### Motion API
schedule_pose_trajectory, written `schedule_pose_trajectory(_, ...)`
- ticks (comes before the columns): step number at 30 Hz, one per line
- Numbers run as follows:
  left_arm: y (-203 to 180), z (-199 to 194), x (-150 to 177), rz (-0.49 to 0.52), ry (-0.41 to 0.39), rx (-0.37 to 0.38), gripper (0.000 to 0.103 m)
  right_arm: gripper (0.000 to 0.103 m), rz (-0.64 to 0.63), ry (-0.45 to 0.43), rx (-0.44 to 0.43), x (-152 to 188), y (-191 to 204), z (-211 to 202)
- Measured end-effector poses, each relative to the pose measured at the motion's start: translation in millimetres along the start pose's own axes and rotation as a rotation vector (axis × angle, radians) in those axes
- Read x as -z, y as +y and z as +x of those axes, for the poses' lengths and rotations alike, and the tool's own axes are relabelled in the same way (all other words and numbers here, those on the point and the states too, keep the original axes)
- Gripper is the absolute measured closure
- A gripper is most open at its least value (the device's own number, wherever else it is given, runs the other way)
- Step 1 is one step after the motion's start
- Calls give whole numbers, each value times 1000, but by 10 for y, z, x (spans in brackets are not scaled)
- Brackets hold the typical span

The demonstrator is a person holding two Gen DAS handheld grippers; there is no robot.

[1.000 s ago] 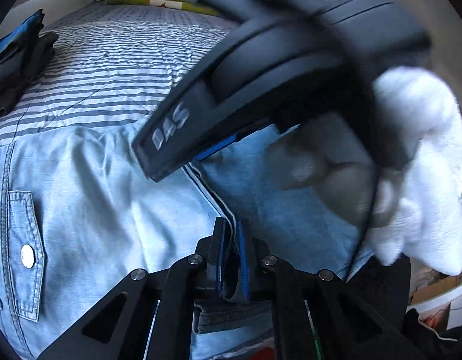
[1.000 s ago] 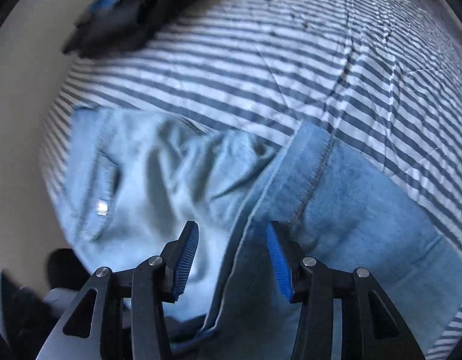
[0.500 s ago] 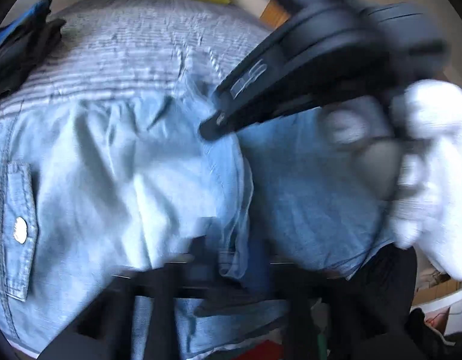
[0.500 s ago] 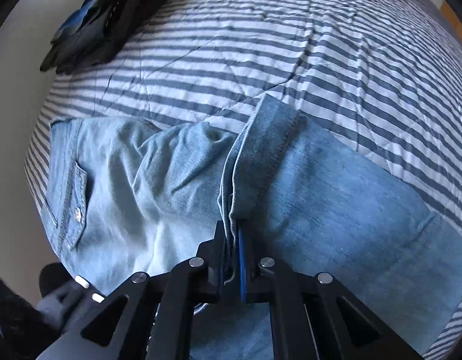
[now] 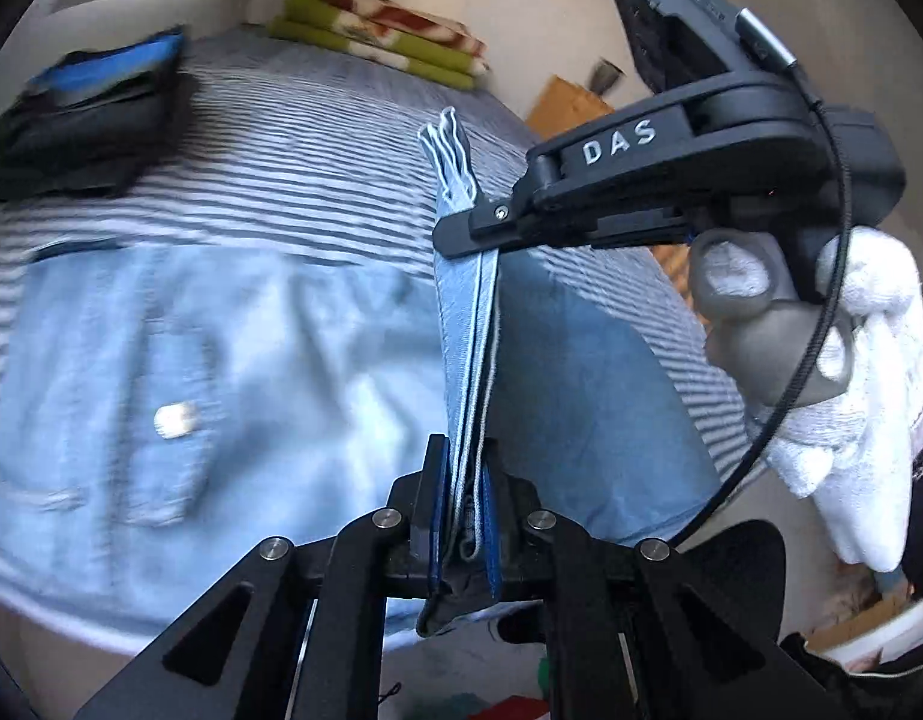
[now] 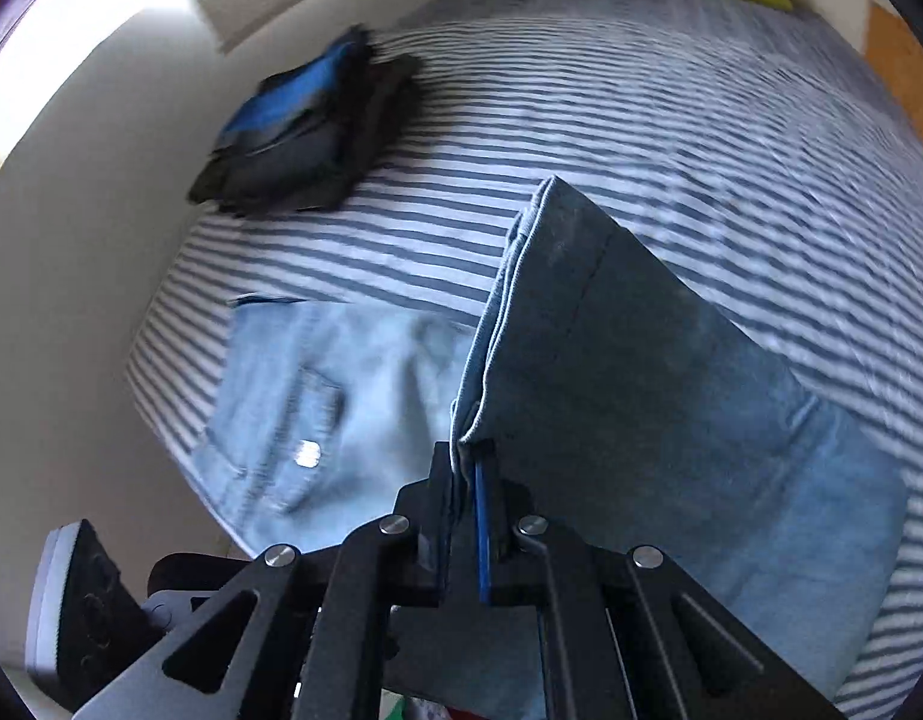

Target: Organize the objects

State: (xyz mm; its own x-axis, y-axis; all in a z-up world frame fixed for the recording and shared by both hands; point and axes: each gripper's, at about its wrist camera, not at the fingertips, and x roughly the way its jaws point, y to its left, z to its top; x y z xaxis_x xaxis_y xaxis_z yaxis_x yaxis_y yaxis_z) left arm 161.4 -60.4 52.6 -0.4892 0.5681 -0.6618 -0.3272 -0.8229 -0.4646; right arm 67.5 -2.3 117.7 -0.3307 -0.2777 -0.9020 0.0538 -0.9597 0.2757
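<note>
Faded light-blue denim garment (image 5: 233, 354), matt; striped woven cotton bedsheet (image 6: 671, 138); matt black plastic left tool (image 5: 461, 516).

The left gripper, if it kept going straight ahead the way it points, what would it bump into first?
The left gripper, already shut on the raised edge of the light blue denim garment, would probably first meet the black right gripper clamped further up that same edge. Depth is hard to judge here.
</note>
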Motion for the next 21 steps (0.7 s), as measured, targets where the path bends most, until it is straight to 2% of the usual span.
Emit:
schedule_pose_trajectory(6,767,-397,160,-138,-34,-89,93,97,-103,70,-17,-244,805,567)
schedule_pose_trajectory(11,1240,-481,296,-228,-39,-129,93,98,-162,126,9,-322,1282,1041)
schedule_pose_trajectory(15,1455,-467,410,-277,-27,-142,92,97,-216,140,33,-308,1400,1273)
schedule_pose_trajectory(17,1542,-456,449,-309,-7,-139,87,95,-264,151,40,-320,1405,1362)
schedule_pose_trajectory(19,1588,-461,465,-319,-1,-136,83,88,-238,161,-30,-374,1313,1321)
schedule_pose_trajectory(21,1573,-484,489,-306,3,-141,83,82,-179,137,-107,-456,1140,1109)
